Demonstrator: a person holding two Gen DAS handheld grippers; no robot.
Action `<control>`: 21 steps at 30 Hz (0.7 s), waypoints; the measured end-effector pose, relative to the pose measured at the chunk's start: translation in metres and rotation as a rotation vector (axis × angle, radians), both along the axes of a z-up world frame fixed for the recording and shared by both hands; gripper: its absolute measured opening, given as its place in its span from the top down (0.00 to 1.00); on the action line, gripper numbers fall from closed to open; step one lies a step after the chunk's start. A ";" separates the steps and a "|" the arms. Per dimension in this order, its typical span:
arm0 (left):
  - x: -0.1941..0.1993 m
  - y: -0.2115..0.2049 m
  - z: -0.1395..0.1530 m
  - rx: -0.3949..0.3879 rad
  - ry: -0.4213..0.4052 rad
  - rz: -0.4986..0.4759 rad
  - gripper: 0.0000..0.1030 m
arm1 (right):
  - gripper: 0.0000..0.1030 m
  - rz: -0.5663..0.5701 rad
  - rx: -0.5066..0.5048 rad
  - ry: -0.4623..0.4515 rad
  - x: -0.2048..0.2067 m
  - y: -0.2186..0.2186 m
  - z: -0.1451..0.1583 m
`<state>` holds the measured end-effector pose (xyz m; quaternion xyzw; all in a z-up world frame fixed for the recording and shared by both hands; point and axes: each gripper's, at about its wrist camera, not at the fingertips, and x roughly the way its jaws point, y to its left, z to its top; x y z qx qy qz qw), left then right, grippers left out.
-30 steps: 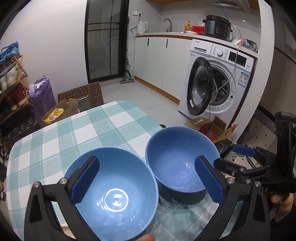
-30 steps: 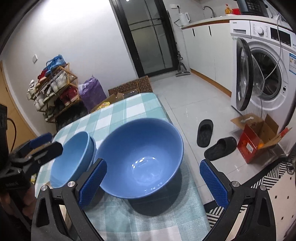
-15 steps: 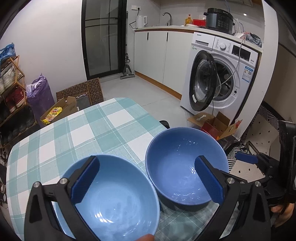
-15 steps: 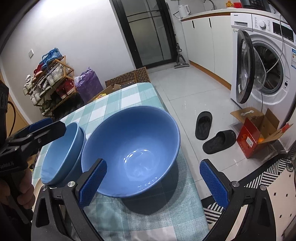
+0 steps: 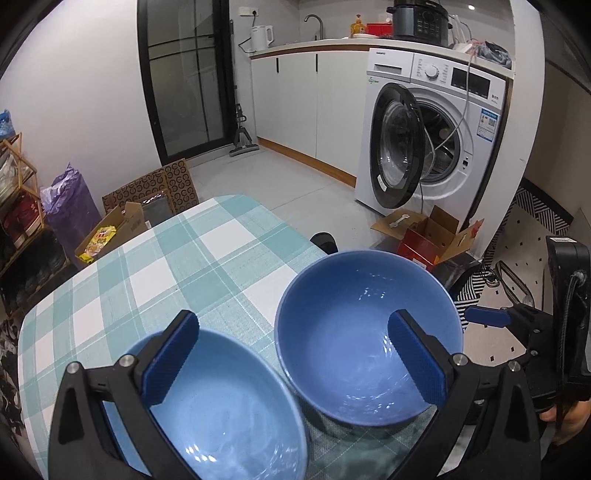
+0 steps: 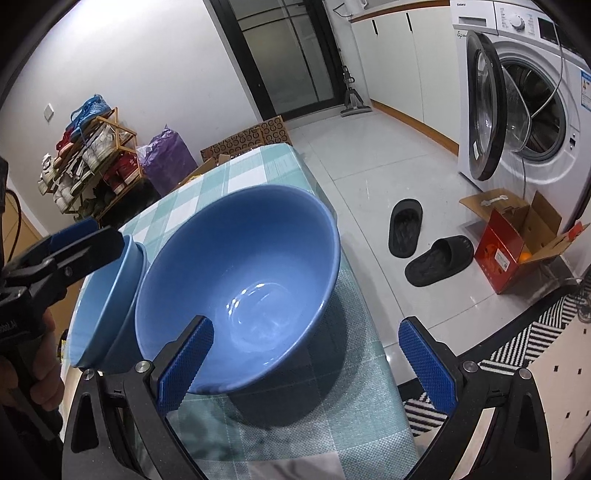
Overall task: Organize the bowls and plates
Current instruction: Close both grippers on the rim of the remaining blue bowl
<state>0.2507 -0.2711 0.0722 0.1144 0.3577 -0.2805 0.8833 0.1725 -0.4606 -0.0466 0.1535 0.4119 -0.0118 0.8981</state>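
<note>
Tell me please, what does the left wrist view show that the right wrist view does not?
Only the left wrist view shows the kitchen counter with a kettle and a black cooker, and the right tongs from the side.

Only the right wrist view shows two black slippers on the floor, the full shoe rack, and the left tongs from the side.

Both show the darker blue bowl, the lighter blue bowl, the checked tablecloth and the washing machine with its door open.
</note>
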 end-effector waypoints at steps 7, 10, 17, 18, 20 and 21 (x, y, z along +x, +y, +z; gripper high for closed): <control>0.003 -0.016 -0.009 0.022 0.001 -0.055 0.01 | 0.01 -0.007 0.012 0.036 0.004 -0.003 -0.012; 0.005 -0.020 -0.013 0.033 0.011 -0.066 0.02 | 0.01 0.000 0.008 0.042 0.005 -0.003 -0.014; 0.006 -0.027 -0.016 0.042 0.040 -0.091 0.23 | 0.01 -0.005 0.006 0.071 0.005 -0.009 -0.019; 0.006 -0.028 -0.017 0.047 0.042 -0.093 0.26 | 0.01 -0.005 0.004 0.075 0.005 -0.009 -0.020; 0.004 -0.029 -0.018 0.049 0.047 -0.097 0.30 | 0.01 -0.007 0.008 0.080 0.005 -0.011 -0.022; 0.004 -0.029 -0.019 0.049 0.052 -0.100 0.32 | 0.01 -0.007 0.015 0.082 0.005 -0.012 -0.023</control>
